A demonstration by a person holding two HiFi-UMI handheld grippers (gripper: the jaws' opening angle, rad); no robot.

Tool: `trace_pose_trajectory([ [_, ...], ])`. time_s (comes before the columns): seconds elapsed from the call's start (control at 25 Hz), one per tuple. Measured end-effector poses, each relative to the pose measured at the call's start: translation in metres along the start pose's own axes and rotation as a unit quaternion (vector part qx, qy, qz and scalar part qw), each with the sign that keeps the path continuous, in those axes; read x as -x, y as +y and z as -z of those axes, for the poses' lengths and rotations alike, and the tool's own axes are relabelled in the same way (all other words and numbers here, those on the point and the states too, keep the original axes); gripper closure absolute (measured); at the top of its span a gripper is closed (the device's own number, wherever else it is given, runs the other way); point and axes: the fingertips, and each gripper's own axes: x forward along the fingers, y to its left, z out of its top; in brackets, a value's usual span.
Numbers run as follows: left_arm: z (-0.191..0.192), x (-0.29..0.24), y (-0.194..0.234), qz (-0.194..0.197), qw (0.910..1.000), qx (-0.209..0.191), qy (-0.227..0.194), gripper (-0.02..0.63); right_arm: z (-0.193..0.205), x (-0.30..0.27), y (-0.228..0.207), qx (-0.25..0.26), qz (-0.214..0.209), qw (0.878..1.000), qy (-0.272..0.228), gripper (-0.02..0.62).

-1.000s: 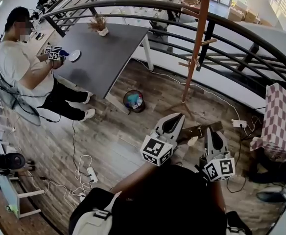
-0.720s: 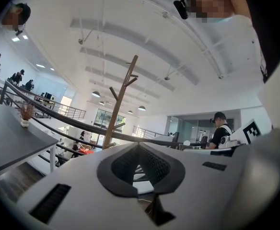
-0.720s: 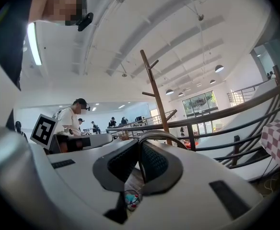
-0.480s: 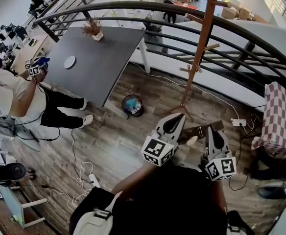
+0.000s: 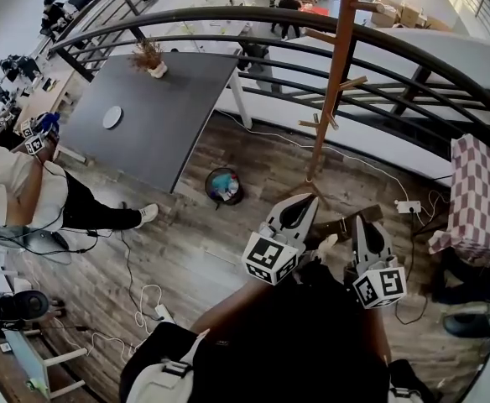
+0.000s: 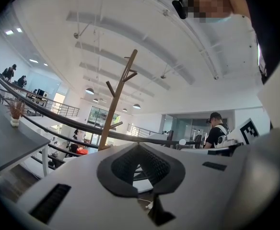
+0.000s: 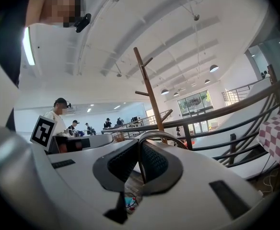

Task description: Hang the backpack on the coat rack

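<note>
Person [image 5: 14, 196] leftward; right gripper [image 7: 139, 143] on loop [image 7: 159, 132]

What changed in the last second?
The seated person at the left drew back from the table, sliding toward the lower left of the head view, which also swung slightly. The left gripper and right gripper kept their spot short of the coat rack. Both are shut, the right on a thin loop.
</note>
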Motion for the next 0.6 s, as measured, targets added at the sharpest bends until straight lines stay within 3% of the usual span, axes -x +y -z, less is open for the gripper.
trace_pose_trajectory([
  [0.6,-0.007,-0.057,0.004,-0.038,0.9992,0.005,-0.012,0.598,-0.015,-0.035,-0.033,0.016,-0.060,0.998,0.019,0.569],
])
